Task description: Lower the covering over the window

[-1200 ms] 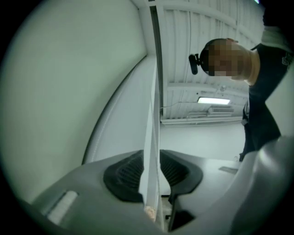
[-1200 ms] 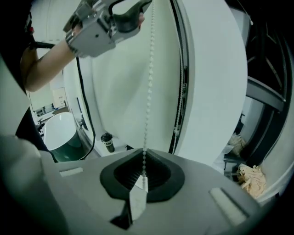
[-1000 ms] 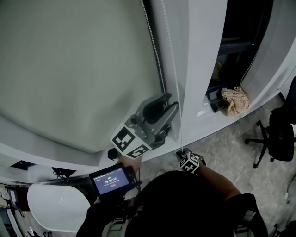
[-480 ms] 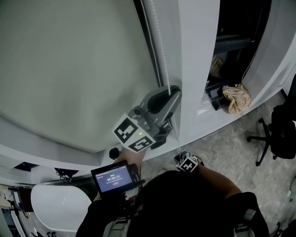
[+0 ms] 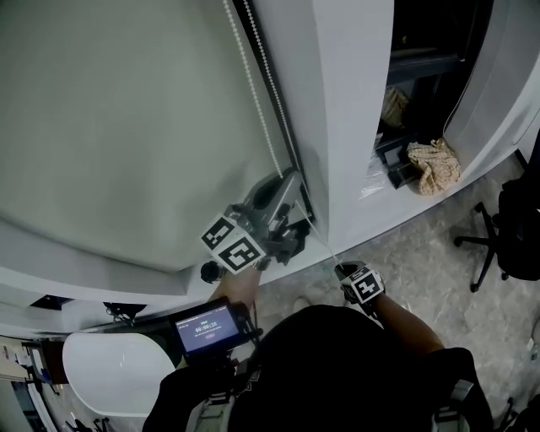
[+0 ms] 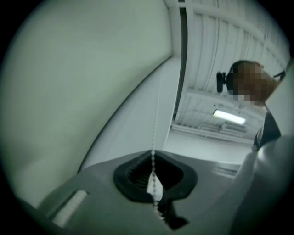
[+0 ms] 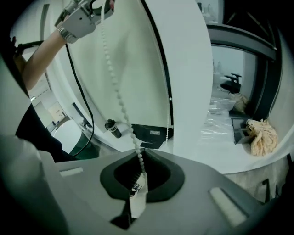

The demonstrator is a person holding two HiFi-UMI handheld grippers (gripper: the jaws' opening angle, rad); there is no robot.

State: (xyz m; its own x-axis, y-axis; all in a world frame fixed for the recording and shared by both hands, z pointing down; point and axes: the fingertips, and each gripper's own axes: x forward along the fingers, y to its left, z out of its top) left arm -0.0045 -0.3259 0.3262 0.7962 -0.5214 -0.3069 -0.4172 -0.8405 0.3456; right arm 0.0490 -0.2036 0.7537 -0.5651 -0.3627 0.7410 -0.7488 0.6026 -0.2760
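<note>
Two grips on bead chain [image 5: 253,93] right of blind [image 5: 126,110]: your left gripper [image 5: 289,184] just clamped it, right gripper [image 5: 344,270] pinches it nearer you.

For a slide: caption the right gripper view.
Right gripper shut on the bead chain, which climbs past the blind to the left gripper, jaws just closed on it.

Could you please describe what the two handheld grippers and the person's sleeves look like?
The left gripper and right gripper are grey plastic with black ribbed pads. Each carries a cube of black-and-white square markers. A black cable trails from the left one. The person wears a dark top, forearms uncovered.
</note>
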